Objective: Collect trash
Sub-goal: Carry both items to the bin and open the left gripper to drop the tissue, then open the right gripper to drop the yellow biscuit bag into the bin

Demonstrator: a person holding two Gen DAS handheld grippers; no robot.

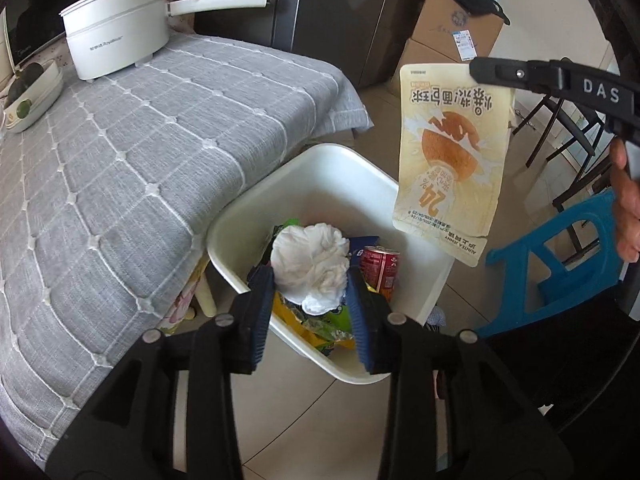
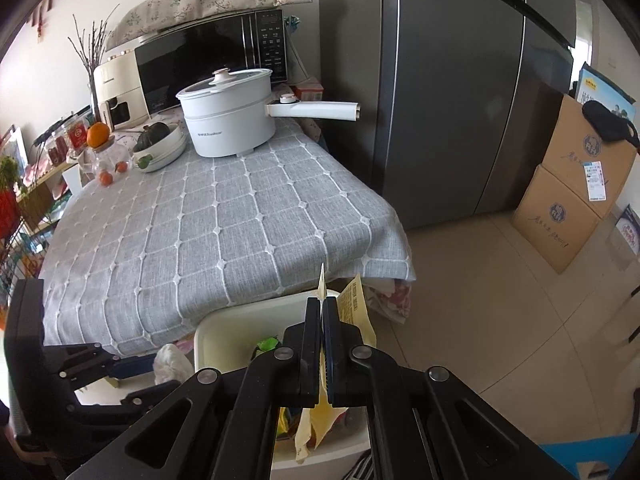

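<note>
Bin [image 1: 320, 168] already holds a can and wrappers. Left gripper [image 1: 310, 300] above the bin: jaws spread, tissue wad [image 1: 308, 260] between them. Right gripper [image 2: 322, 344] pinches the snack wrapper [image 1: 452, 160] over the bin; both drops remain

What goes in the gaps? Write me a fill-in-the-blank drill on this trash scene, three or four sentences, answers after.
1. The ___ tool is shut on the yellow snack wrapper.
2. The red can lies inside the white ___.
3. The crumpled tissue is between the fingers of the ___ tool.
4. The white pot stands on the ___ tablecloth.

Missing words: right; bin; left; grey.
</note>
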